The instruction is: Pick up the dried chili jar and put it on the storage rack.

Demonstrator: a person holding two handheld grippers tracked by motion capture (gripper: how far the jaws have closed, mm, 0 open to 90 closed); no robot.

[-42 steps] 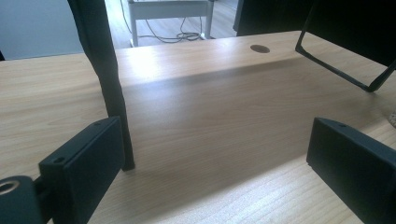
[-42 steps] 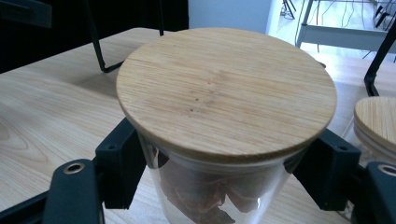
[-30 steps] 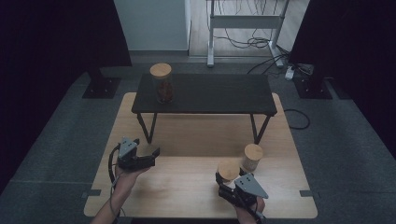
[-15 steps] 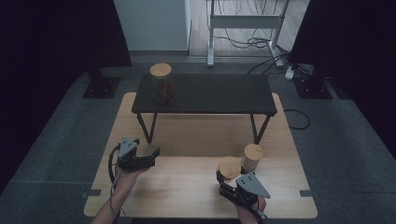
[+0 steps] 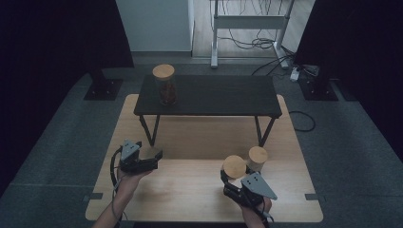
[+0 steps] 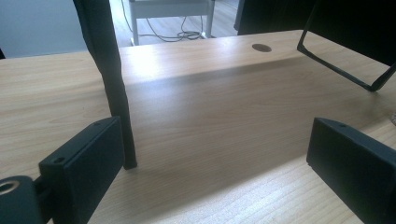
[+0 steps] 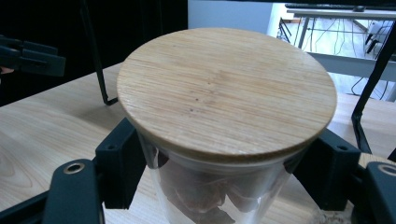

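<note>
A glass jar with a bamboo lid stands between my right gripper's jaws, and both black pads press on the glass. From above, that jar is on the wooden table's front right, with my right gripper shut on it. A second lidded jar stands just right of it. A third jar sits on the left end of the low black table. My left gripper is at the front left, open with nothing between its fingers.
The wooden table carries the low black table, whose leg rises right in front of my left gripper. Its other legs stand behind the two jars. Dark floor and cables surround the table.
The right gripper and its jar have shifted very slightly away from the front edge. The left gripper has hardly moved.
</note>
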